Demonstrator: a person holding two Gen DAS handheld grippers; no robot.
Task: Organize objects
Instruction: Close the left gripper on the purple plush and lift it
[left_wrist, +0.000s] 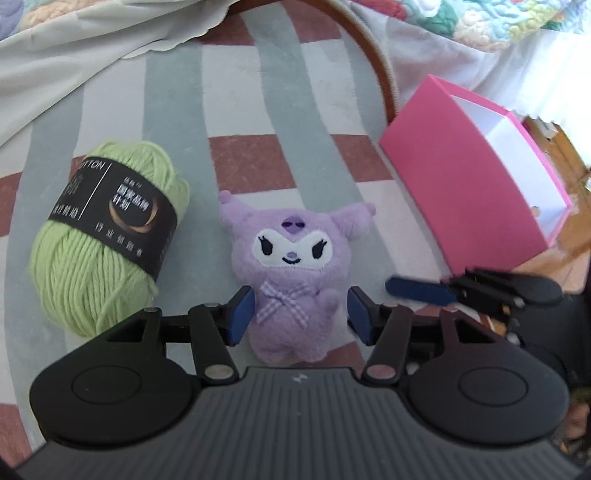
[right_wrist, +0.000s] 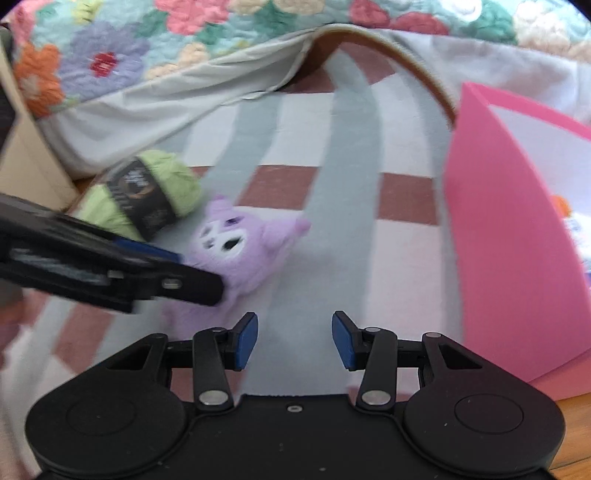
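Low in the left wrist view, the left gripper (left_wrist: 301, 314) has its blue pads spread on both sides of the purple plush toy (left_wrist: 291, 273). The toy lies on its back in the middle of the frame, its body between the pads. The pads look just beside the fur, not squeezing it, so the toy is not picked up yet.

Low in the right wrist view, the right gripper (right_wrist: 294, 339) has its jaws spread too, with only the striped mat (right_wrist: 354, 147) between them. It holds nothing.

A bit farther, at the left, a ball of green yarn (left_wrist: 107, 236) lies just beside the toy. At the right stands the pink box (left_wrist: 461, 184), open at the top. Behind it all, a flowery quilt (right_wrist: 110, 55) hangs at the top of the frame.

I think the step now is grabbing the toy. Next the pads must close on its soft body, then it needs a lift and a carry over to the pink box.
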